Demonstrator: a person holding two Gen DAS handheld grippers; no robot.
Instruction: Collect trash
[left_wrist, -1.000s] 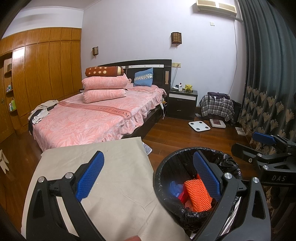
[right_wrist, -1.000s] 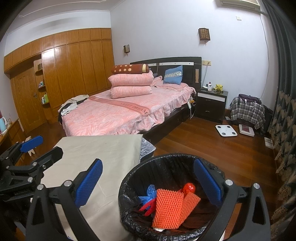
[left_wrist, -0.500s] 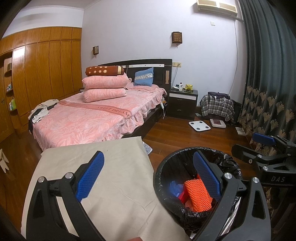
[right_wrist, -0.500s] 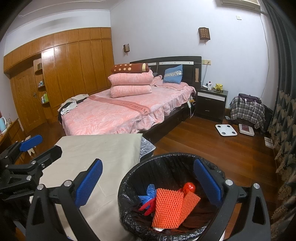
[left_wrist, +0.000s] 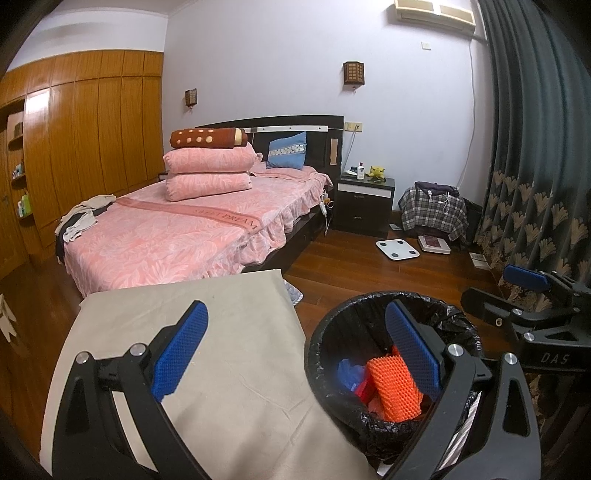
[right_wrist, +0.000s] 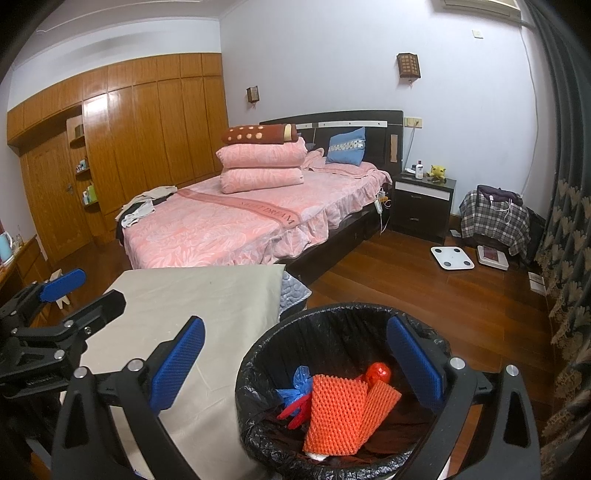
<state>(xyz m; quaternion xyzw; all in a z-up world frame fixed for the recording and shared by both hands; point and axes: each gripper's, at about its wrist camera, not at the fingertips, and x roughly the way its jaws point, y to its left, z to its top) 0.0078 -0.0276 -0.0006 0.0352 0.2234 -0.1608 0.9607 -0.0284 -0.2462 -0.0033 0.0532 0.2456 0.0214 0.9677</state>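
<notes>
Almost nothing has moved since before; both claws, left gripper (left_wrist: 291, 350) and right gripper (right_wrist: 295, 360), stay wide open and empty; the trash bin (right_wrist: 258, 354) sits below the right one, orange foam nets (right_wrist: 336, 413) inside; the table (right_wrist: 192, 295) ahead looks cleared, so scan it slowly before finishing.

Table (right_wrist: 192, 295), near left: covered by a beige cloth (left_wrist: 229, 369), its top bare; a quilted grey layer (right_wrist: 293, 290) showed under the far right corner. Wood floor (right_wrist: 388, 284): carried a black-lined trash bin (right_wrist: 332, 321) just right of the table, a white scale (right_wrist: 451, 257) and a second flat scale (right_wrist: 492, 257) far right. Bed (right_wrist: 236, 229), far: pink spread, two stacked pink pillows (right_wrist: 260, 168), a brown bolster (right_wrist: 258, 133), a blue cushion (right_wrist: 346, 146), and what looked like loose clothing (right_wrist: 142, 206) at its left edge.
</notes>
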